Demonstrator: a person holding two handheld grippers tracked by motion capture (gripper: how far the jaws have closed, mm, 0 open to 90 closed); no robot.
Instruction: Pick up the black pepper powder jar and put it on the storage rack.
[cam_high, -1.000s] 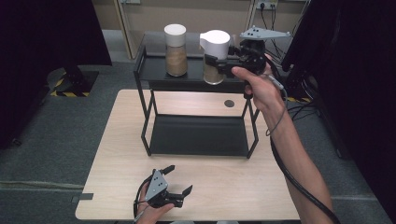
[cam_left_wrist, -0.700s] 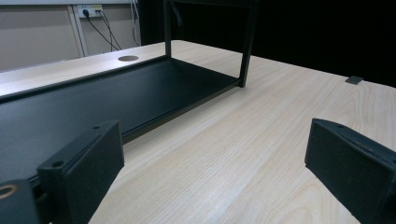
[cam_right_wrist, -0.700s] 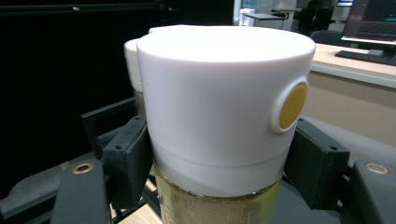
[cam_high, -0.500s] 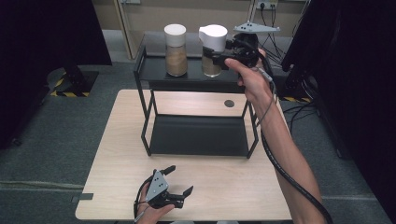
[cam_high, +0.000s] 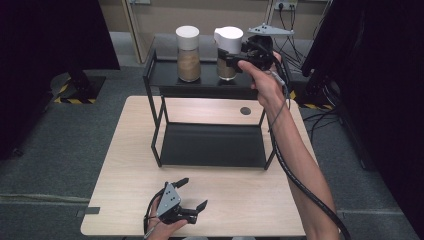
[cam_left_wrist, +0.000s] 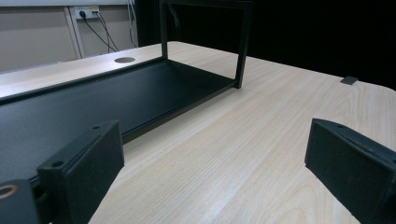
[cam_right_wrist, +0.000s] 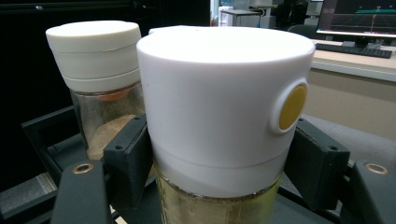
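Two glass jars are on the top shelf (cam_high: 165, 75) of a black metal rack. The left jar (cam_high: 188, 52) (cam_right_wrist: 100, 84) has a cream lid and brown powder inside. The right jar (cam_high: 228, 52) (cam_right_wrist: 224, 116) has a white lid with a yellow round button. My right gripper (cam_high: 235, 59) (cam_right_wrist: 223, 165) is shut on this jar, one pad on each side just under the lid. Whether the jar's base touches the shelf I cannot tell. My left gripper (cam_high: 192, 194) (cam_left_wrist: 215, 168) lies open on the wooden table (cam_high: 250, 200) near its front edge, holding nothing.
The rack's lower shelf (cam_high: 210, 145) (cam_left_wrist: 70, 102) is a bare black tray between thin posts. A round cable hole (cam_high: 245, 110) (cam_left_wrist: 124, 59) sits in the table behind the rack. Black curtains stand on both sides, and cables lie on the floor at the back right.
My right hand has carried the white-lidded jar a little farther back and left over the top shelf, closer to the other jar. The left gripper has stayed put.
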